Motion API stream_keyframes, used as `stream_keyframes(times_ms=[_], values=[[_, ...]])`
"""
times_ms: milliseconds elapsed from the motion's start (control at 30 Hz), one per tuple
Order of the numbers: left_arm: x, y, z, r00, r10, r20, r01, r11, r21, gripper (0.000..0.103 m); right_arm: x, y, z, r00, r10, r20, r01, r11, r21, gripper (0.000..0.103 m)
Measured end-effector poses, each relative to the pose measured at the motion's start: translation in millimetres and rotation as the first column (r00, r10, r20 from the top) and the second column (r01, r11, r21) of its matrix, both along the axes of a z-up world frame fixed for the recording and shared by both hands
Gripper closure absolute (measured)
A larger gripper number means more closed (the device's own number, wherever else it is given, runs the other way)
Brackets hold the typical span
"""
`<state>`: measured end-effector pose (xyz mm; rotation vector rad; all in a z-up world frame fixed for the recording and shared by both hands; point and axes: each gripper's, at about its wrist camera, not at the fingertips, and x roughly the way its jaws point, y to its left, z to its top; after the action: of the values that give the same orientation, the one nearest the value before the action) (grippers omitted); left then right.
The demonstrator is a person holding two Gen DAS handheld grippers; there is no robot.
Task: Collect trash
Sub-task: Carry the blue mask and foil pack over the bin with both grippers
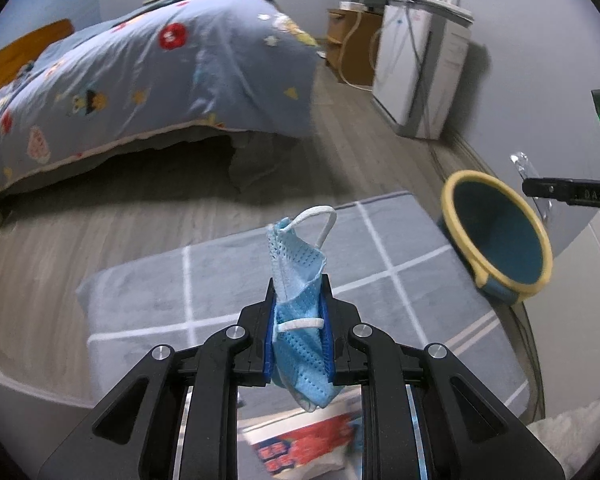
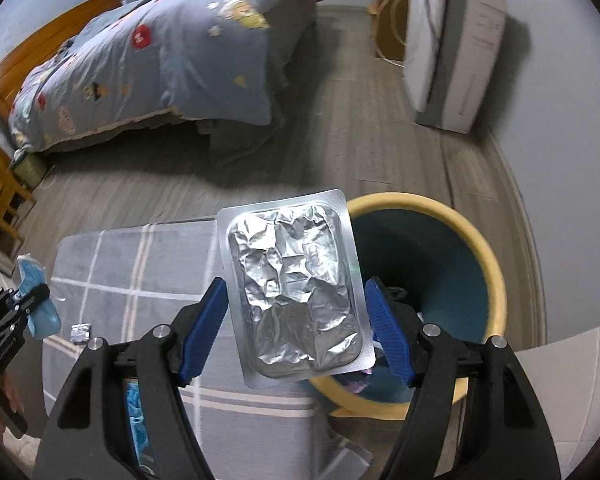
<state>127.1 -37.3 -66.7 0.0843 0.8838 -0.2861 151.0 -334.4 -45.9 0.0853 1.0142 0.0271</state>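
My left gripper (image 1: 299, 300) is shut on a crumpled blue face mask (image 1: 298, 276) and holds it above the grey checked rug (image 1: 220, 280). It also shows at the left of the right wrist view (image 2: 36, 300). My right gripper (image 2: 296, 292) has its blue fingers (image 2: 204, 320) wide apart on either side of a silver foil blister pack (image 2: 296, 292), which sits between them beside the rim of the teal bin with a yellow rim (image 2: 496, 280). The bin also shows in the left wrist view (image 1: 496, 240), with the right gripper (image 1: 560, 192) above it.
A bed with a blue patterned quilt (image 1: 160, 80) stands at the back. A white appliance (image 2: 456, 48) stands by the wall. A small foil scrap (image 2: 80, 333) lies on the rug. A red and white package (image 1: 300, 448) lies below my left gripper.
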Motion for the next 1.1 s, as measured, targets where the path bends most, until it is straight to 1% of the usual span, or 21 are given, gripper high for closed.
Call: stream_keyframes(times_ms=[167, 300, 433, 467, 500, 567, 667, 767, 867, 1000, 1100], values=[[7, -34, 2, 0.999, -0.051, -0.004, 0.051, 0.999, -0.017, 0.084, -5, -42, -4, 0.996, -0.092, -0.01, 0.092, 0.995, 0.026, 0.033], [11, -79, 7, 0.992, -0.125, 0.007, 0.125, 0.991, -0.046, 0.084, -8, -69, -12, 0.991, -0.134, -0.025, 0.135, 0.99, 0.034, 0.033], [5, -121, 10, 0.978, -0.206, 0.035, 0.207, 0.978, -0.039, 0.084, -10, -87, -19, 0.987, -0.154, -0.038, 0.154, 0.988, 0.017, 0.033], [5, -131, 10, 0.975, -0.221, 0.032, 0.222, 0.974, -0.042, 0.084, -11, -91, -20, 0.986, -0.164, -0.041, 0.165, 0.986, 0.019, 0.033], [7, -142, 10, 0.971, -0.237, 0.017, 0.238, 0.969, -0.06, 0.084, -12, -97, -22, 0.984, -0.171, -0.045, 0.172, 0.985, 0.03, 0.033], [14, -155, 10, 0.968, -0.25, 0.004, 0.249, 0.965, -0.084, 0.084, -14, -103, -22, 0.984, -0.175, -0.038, 0.177, 0.984, 0.032, 0.033], [25, -182, 11, 0.961, -0.275, 0.025, 0.276, 0.957, -0.087, 0.084, -16, -116, -30, 0.981, -0.186, -0.044, 0.188, 0.982, 0.03, 0.033], [33, -212, -1, 0.949, -0.315, -0.004, 0.313, 0.946, -0.08, 0.084, -15, -130, -41, 0.975, -0.211, -0.067, 0.213, 0.977, 0.028, 0.033], [44, -239, -17, 0.936, -0.349, -0.043, 0.345, 0.935, -0.079, 0.084, -14, -142, -51, 0.966, -0.242, -0.091, 0.25, 0.965, 0.079, 0.033], [48, -266, -38, 0.917, -0.396, -0.055, 0.395, 0.918, -0.024, 0.084, -11, -149, -60, 0.96, -0.259, -0.106, 0.27, 0.956, 0.112, 0.033], [50, -280, -49, 0.906, -0.419, -0.064, 0.42, 0.908, -0.009, 0.083, -10, -149, -64, 0.959, -0.26, -0.113, 0.273, 0.954, 0.122, 0.033]])
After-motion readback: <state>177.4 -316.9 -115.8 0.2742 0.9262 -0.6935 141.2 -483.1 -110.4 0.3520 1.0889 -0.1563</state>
